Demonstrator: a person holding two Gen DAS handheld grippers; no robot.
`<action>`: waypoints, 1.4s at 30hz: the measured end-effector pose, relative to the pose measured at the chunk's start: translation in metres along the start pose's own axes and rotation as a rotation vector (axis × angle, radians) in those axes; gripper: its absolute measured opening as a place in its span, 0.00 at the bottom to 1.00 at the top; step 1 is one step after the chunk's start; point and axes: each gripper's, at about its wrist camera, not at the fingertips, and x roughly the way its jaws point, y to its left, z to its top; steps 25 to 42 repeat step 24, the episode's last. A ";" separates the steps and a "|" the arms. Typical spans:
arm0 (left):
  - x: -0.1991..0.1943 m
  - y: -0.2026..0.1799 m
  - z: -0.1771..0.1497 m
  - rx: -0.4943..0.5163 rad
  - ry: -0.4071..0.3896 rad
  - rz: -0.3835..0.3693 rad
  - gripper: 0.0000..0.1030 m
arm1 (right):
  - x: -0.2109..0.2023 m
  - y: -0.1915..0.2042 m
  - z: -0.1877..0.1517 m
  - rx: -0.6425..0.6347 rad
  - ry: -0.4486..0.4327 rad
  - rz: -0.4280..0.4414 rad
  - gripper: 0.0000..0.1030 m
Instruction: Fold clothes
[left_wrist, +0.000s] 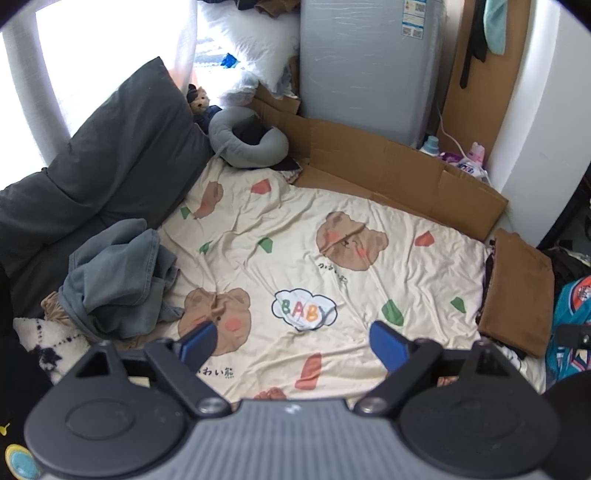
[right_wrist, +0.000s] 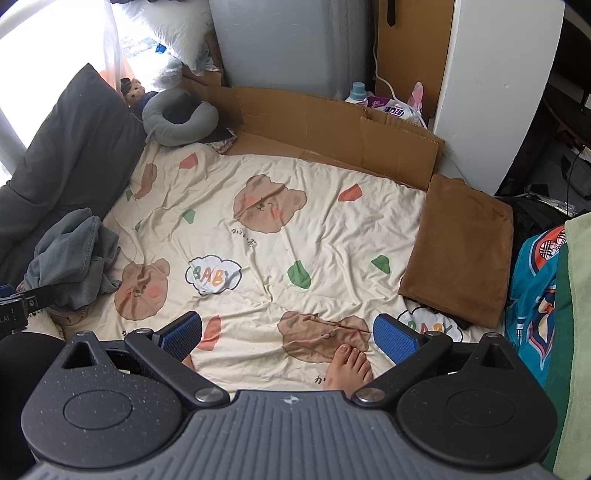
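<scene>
A crumpled grey-blue garment (left_wrist: 118, 280) (right_wrist: 74, 258) lies in a heap at the left edge of the cream bear-print sheet (left_wrist: 314, 258) (right_wrist: 258, 236). At the sheet's right edge sits a brown garment (left_wrist: 517, 291) (right_wrist: 461, 247), folded flat into a rectangle. My left gripper (left_wrist: 293, 328) hovers over the front middle of the sheet, open, with nothing between its blue pads. My right gripper (right_wrist: 288, 319) is also open and empty above the front of the sheet, left of the brown fold.
A dark grey pillow (left_wrist: 110, 147) and a grey neck pillow (left_wrist: 247, 140) border the back left. Cardboard (left_wrist: 388, 166) lines the back edge. A person's bare foot (right_wrist: 351, 365) rests on the sheet near my right gripper. A teal patterned garment (right_wrist: 532, 288) lies at far right.
</scene>
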 end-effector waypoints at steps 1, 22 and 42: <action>0.000 0.000 0.000 -0.001 0.000 -0.001 0.88 | 0.000 0.000 0.000 0.000 0.000 -0.001 0.99; 0.002 0.002 0.002 -0.009 0.000 -0.008 0.90 | 0.000 0.002 0.000 0.005 -0.004 -0.005 0.99; 0.002 0.003 0.002 -0.013 0.001 -0.007 0.90 | 0.000 0.001 0.000 0.006 -0.005 -0.005 0.99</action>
